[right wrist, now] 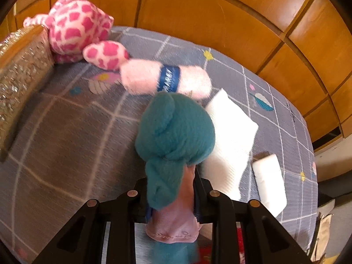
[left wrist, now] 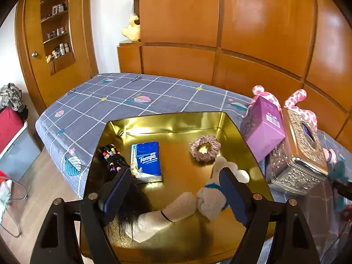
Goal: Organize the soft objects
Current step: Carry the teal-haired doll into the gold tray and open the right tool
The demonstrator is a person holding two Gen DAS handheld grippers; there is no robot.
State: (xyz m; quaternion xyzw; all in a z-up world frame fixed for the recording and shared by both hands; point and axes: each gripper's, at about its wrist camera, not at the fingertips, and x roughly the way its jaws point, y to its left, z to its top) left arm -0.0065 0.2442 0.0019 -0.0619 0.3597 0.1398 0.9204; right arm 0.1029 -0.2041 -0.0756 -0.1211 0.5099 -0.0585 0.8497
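Gold tray (left wrist: 123, 125): tissues (left wrist: 146, 160), scrunchie (left wrist: 205, 148), doll (left wrist: 167, 213).

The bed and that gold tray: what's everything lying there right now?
Tray: one, gold, on the bed.
Tissue pack: one, blue, in tray.
Scrunchie: one, brownish, in tray.
Doll: one, dark-haired, beige, in tray.
White plush: one, in tray.
Purple box: one, right of tray.
Glittery tissue box: one, gold, beside it.
Spotted plush: one, pink-white, on bed.
Pink roll: one, blue band.
White pads: two, on bed.
Left gripper: open, over tray.
Right gripper: shut on teal plush.
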